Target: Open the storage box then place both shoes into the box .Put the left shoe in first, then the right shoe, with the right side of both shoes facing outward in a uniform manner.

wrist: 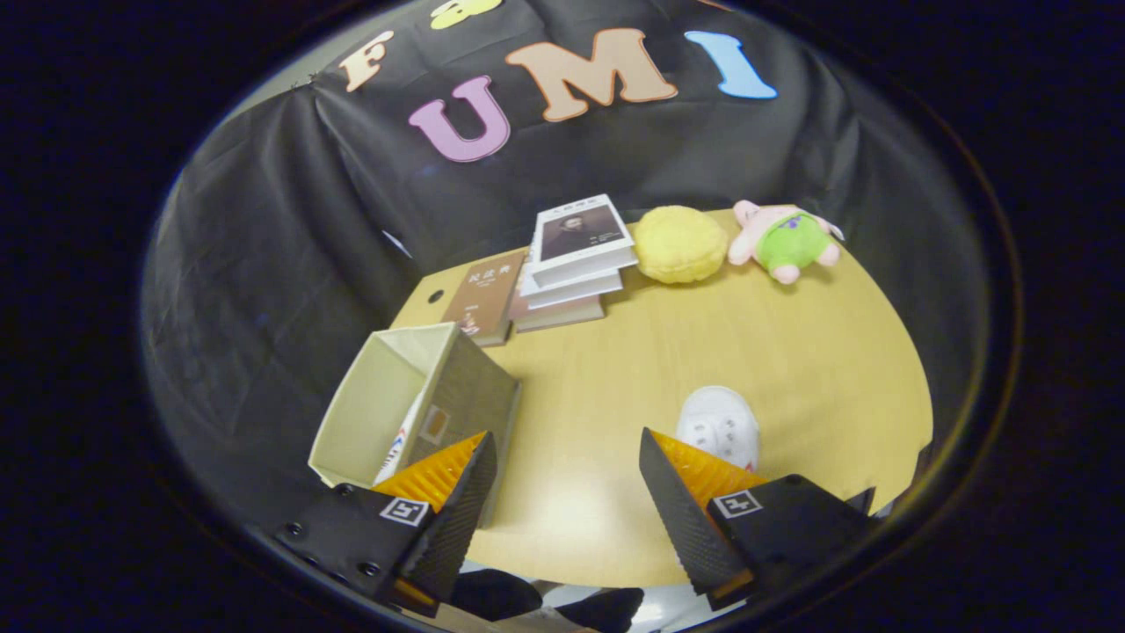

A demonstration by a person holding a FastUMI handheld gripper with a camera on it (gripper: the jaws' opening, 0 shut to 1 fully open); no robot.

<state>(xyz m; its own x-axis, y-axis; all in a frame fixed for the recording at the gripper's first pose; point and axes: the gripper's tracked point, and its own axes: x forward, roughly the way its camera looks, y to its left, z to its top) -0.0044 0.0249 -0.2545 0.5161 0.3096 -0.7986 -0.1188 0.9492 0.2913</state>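
Little is legible. Brown book [486, 299] left of the book stack [576, 264]: vertical characters on cover, too small to read. Top book of the stack: portrait cover, title blurred. Storage box [413, 409] near the brown book: red-blue mark inside, unreadable. Gripper [567, 497] open, 2 square marker tags on it, no text.

Wooden table [747, 352] with storage box [387, 404], white shoe [721, 422], books [571, 264], yellow cushion [678, 243], plush toy [785, 239].

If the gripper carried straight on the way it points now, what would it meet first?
The gripper is open with nothing between its fingers. Straight ahead lies bare table; the storage box sits by one finger, the white shoe just beyond the other. It would probably meet the tabletop first, though depth is unclear.
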